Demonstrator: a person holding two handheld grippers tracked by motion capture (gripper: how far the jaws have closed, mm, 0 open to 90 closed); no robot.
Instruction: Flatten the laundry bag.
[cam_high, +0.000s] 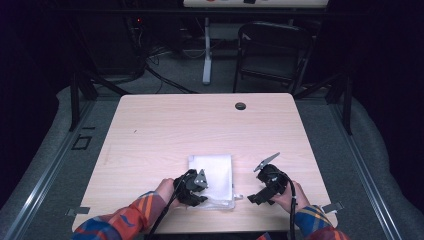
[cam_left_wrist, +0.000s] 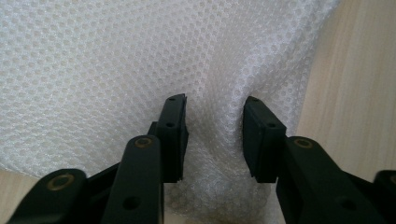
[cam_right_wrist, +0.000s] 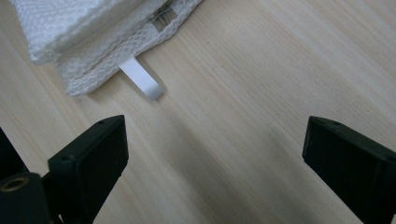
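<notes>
No readable writing anywhere: the white tab (cam_right_wrist: 141, 79) sticking out of the mesh bag's (cam_high: 212, 172) corner is blank, and the small dark mark near the seam is too blurry to read. The bag lies flat on the desk (cam_high: 165, 130), near the front edge. The left gripper (cam_left_wrist: 215, 135) is down on its near left corner, with the mesh bunched up into a fold between the pads, so it's pinching the fabric. The right gripper (cam_right_wrist: 215, 158) sits just right of the bag over bare wood, jaws wide apart and holding nothing.
</notes>
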